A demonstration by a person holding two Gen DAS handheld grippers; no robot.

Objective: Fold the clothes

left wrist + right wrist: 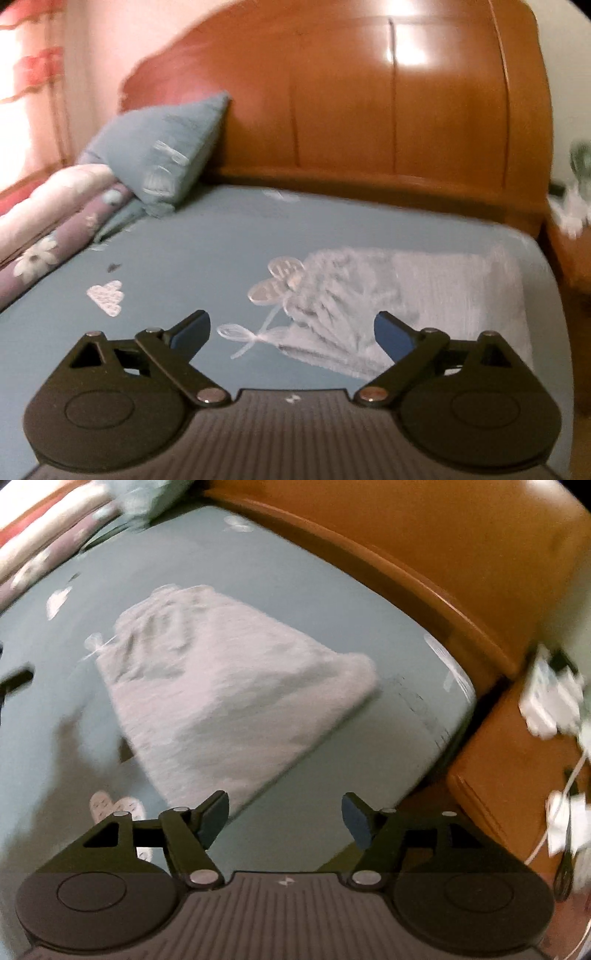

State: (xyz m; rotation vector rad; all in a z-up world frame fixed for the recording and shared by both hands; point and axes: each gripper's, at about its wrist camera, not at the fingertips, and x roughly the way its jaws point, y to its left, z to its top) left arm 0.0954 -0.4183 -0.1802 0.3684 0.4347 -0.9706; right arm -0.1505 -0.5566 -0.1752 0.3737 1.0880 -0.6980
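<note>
two views, both blurred. left wrist view: the left gripper (291, 332) hangs above the blue bedsheet (177, 258) with its jaws spread wide and nothing between them; the folded white garment (406, 291) lies flat on the sheet near the wooden headboard (369, 103), a blue pillow (162, 155) well to its left. right wrist view: the right gripper (284, 819) is also parted and empty, above the garment's (229, 686) near edge.
</note>
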